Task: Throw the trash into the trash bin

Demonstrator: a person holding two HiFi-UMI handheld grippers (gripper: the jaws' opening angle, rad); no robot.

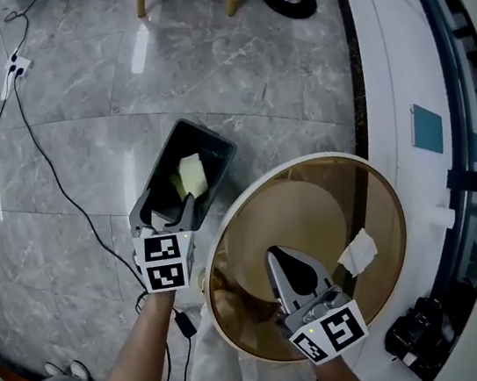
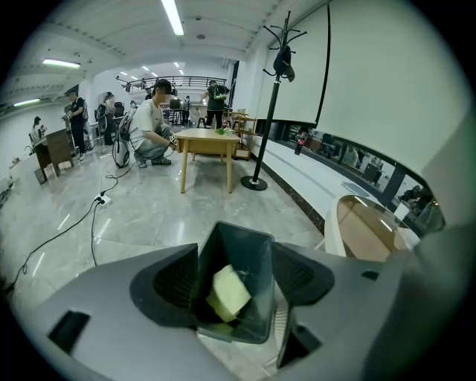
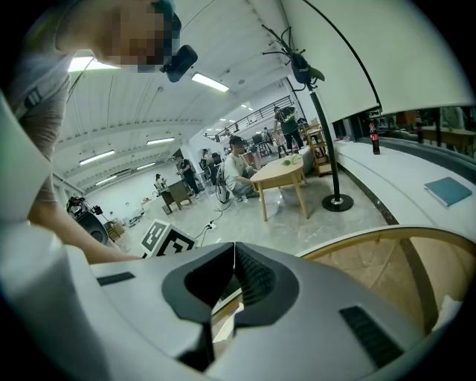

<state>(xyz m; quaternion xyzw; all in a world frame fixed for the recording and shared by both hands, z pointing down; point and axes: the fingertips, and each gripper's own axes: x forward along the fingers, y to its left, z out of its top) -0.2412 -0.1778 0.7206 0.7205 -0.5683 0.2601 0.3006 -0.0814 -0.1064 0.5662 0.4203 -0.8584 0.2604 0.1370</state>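
Two grippers are in view. At the left, the left gripper hangs over the dark grey rectangular plastic trash bin. Its jaws stand wide apart, gripping nothing, and the pale yellow crumpled paper lies inside the bin below, framed between them. Further right, the right gripper sits above the round amber glass table, jaws closed tip to tip and empty. The white crumpled paper lies near its right.
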